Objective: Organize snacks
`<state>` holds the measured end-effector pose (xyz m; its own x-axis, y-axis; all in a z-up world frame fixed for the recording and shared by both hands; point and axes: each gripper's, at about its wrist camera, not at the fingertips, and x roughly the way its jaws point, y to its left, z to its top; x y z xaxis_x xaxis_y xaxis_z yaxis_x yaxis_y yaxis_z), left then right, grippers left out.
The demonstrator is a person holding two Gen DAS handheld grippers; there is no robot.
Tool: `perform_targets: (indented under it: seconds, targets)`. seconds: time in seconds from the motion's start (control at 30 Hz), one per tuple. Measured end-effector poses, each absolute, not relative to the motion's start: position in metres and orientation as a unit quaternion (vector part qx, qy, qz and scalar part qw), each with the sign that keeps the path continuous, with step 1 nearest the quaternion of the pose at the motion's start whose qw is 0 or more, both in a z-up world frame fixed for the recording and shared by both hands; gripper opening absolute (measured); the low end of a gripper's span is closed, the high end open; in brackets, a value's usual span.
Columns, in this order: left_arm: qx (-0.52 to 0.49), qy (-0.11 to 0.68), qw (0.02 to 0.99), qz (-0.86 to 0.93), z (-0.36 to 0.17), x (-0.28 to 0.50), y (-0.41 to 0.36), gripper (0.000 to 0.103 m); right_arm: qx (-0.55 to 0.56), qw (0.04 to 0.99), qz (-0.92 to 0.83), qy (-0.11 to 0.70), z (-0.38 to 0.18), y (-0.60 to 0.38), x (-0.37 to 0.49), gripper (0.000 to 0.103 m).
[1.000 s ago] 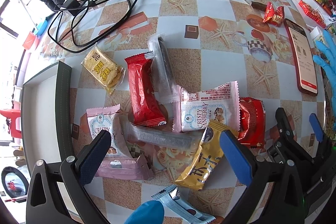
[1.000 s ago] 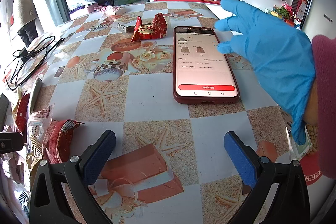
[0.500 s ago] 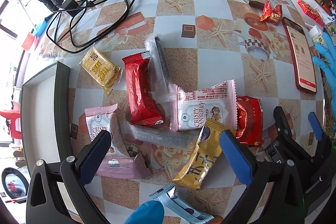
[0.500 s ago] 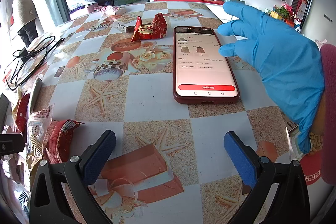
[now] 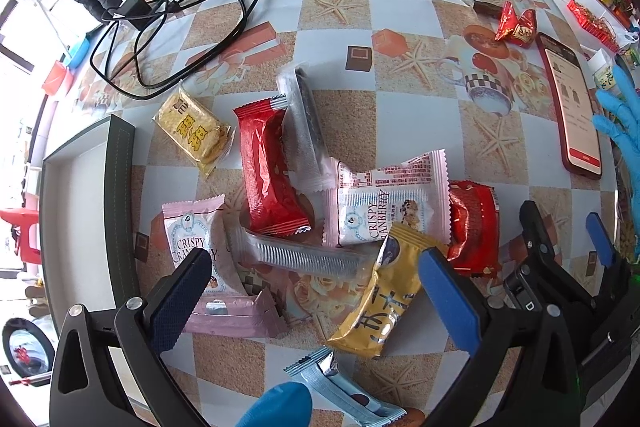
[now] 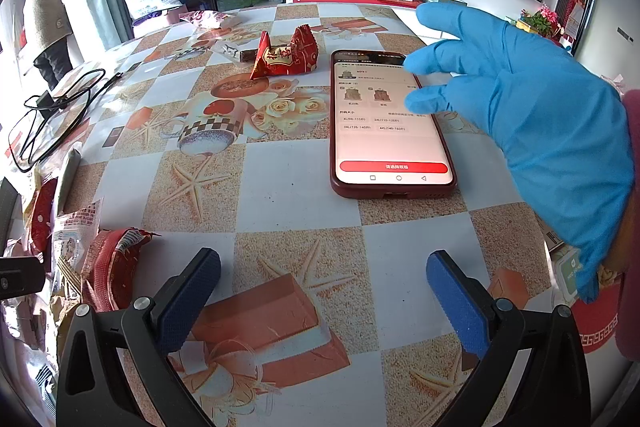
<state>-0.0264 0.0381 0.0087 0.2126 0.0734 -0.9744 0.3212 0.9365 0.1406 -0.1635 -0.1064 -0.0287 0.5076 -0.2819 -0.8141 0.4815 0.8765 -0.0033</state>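
Sorting had not visibly begun — the snacks lay in a loose, overlapping heap on the table (image 5: 400,115), among them a red packet (image 5: 269,173), a cranberry packet (image 5: 384,205) and a yellow packet (image 5: 380,303), and the tray (image 5: 80,211) beside the heap showed nothing in the part visible. The left tool (image 5: 316,291) hovered over the heap, fingers apart and empty. The right tool (image 6: 324,295) stood likewise spread over bare table near a phone (image 6: 390,125), a gloved hand (image 6: 532,131) above it — every packet was left to place.
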Motion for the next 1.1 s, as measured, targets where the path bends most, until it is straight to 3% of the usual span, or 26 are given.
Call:
perform_targets:
  seconds: [1.1]
  targets:
    - [0.162,0.63,0.756,-0.066,0.0032,-0.0293,0.0474,0.103,0.112,0.861,-0.222,0.444,-0.0287,-0.1063,-0.1633,0.103]
